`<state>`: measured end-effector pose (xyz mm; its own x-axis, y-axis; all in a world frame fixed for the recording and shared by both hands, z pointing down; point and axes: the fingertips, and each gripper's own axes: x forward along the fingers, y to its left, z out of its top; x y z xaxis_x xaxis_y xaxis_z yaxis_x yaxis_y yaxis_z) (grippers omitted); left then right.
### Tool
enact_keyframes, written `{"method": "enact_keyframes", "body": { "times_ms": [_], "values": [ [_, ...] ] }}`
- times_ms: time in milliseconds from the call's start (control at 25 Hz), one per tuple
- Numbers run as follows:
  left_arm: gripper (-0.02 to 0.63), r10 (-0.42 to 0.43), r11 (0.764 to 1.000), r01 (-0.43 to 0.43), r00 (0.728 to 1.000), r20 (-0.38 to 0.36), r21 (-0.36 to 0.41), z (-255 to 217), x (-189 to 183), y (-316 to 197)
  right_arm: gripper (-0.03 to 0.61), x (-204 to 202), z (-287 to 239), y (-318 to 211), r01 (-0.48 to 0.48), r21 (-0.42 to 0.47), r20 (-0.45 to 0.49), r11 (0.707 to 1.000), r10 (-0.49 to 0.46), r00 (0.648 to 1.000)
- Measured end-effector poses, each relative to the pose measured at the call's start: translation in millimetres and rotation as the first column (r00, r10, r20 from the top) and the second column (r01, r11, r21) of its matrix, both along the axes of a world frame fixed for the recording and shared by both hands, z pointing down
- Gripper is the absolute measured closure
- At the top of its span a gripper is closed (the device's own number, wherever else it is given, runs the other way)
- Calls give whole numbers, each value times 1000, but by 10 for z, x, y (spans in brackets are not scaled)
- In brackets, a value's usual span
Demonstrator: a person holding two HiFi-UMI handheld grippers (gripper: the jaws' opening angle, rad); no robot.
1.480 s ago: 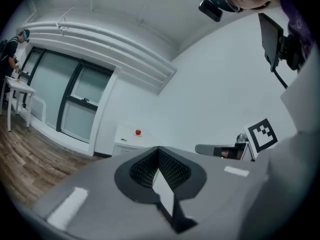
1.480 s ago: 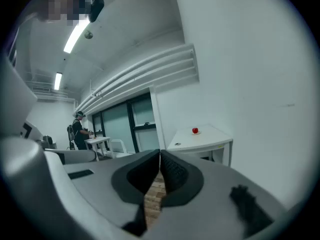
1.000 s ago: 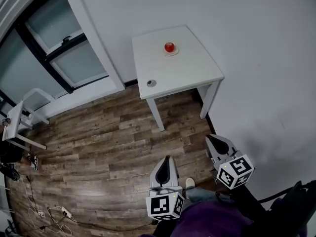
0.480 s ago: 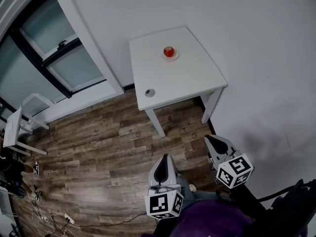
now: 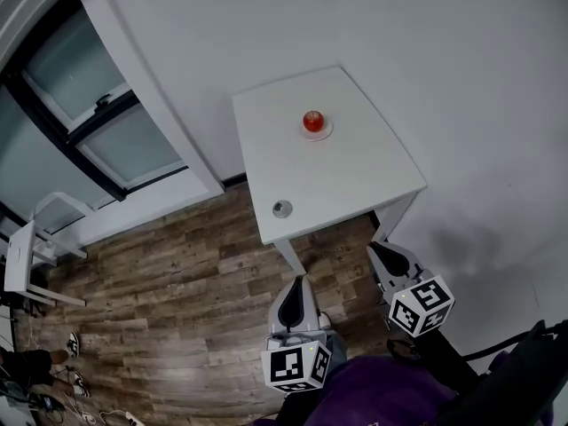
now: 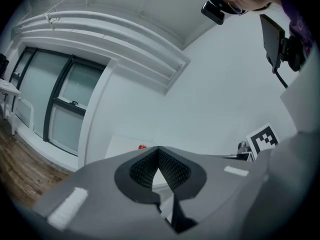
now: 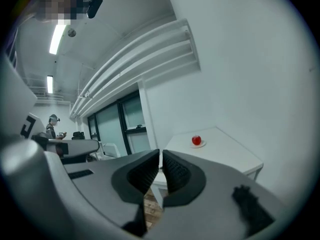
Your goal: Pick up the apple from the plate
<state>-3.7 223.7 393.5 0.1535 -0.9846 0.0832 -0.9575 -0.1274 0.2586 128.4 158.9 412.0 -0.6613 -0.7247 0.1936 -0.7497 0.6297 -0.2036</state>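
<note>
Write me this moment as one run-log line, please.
red round apple: on small white plate, white square table, untouched | left gripper: shut, empty | right gripper: shut, empty | both: short of table

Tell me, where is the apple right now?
In the head view, the apple sits on a small plate toward the far side of the white table, close to the wall.

Soft even indoor light, ceiling strip light (image 7: 58, 38) glowing, faint shadows, fisheye-curved edges, dark corners.
</note>
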Motion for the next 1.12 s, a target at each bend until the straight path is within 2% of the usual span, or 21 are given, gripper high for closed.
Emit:
{"method": "enact_keyframes", "body": {
  "times_ms": [280, 600, 920, 1120],
  "values": [
    [606, 63, 998, -63, 998, 8, -3, -19, -378, -713, 565, -374, -31, -658, -52, -3, 6, 999, 52, 999],
    [606, 83, 995, -84, 996, -26, -47, 183, -501, -1171, 565, -424, 146, -1100, -91, -45, -26, 995, 90, 996],
    [606, 37, 997, -39, 999, -30, -72, 273, -586, -1748, 560, -549, 257, -1783, -22, -50, -74, 999, 19, 997],
    [606, 2, 996, -3, 1000, -13, -92, 280, -641, -2268, 509, -630, 305, -2403, 20, -67, -74, 998, -25, 997]
  ]
}}
